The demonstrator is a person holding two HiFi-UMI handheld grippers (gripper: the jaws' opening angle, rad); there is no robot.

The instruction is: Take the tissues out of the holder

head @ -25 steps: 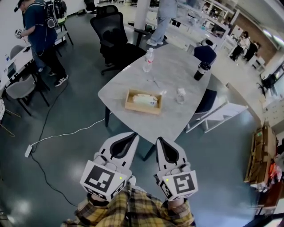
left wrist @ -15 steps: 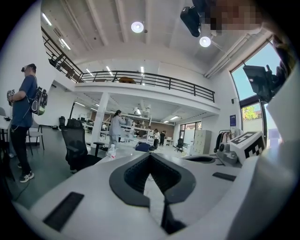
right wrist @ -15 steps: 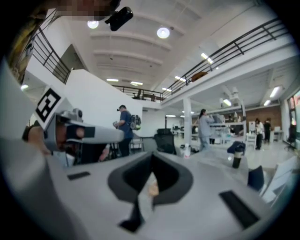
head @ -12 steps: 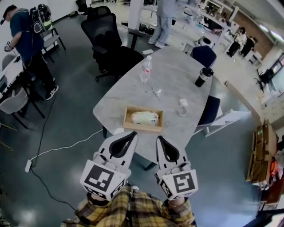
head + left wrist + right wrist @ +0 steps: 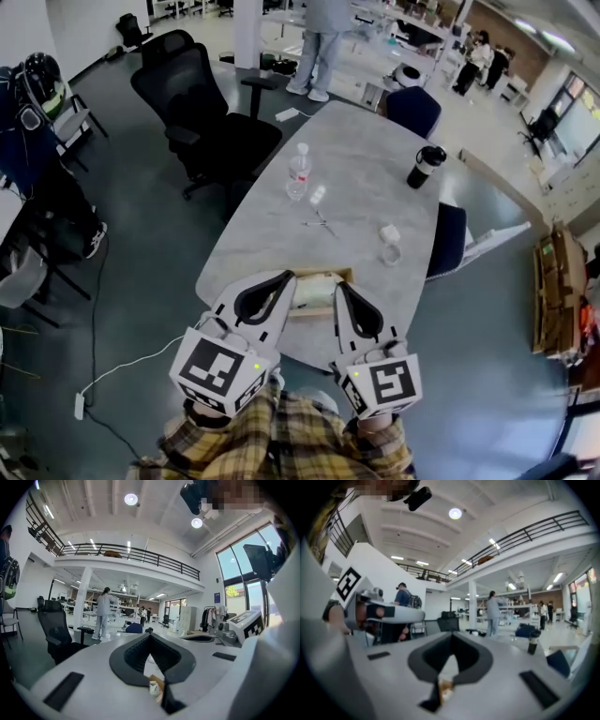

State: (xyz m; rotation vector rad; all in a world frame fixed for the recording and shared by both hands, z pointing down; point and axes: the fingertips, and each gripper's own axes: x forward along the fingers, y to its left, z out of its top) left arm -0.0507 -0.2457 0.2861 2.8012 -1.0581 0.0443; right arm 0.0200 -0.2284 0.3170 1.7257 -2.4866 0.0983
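My left claw (image 5: pixel 289 278) was fully closed, its two tips touching and nothing held between them. My right claw (image 5: pixel 339 287) was closed in the same way and also empty. Both claws hovered side by side over the near edge of the bench (image 5: pixel 356 178), pointing forward.

The holder (image 5: pixel 312 310), a shallow rectangular tray of light wood, lay on the bench just below and between the two claw tips, partly covered by them. Inside it was the tissues (image 5: pixel 315 289), a soft white pack lying flat and not touched by either claw.

The bench top was grey with a stone-like pattern and rounded corners. Further along it stood a clear plastic water bottle (image 5: pixel 299 172), upright, and a black tumbler (image 5: pixel 426 166) near the far right edge, well apart from the holder.
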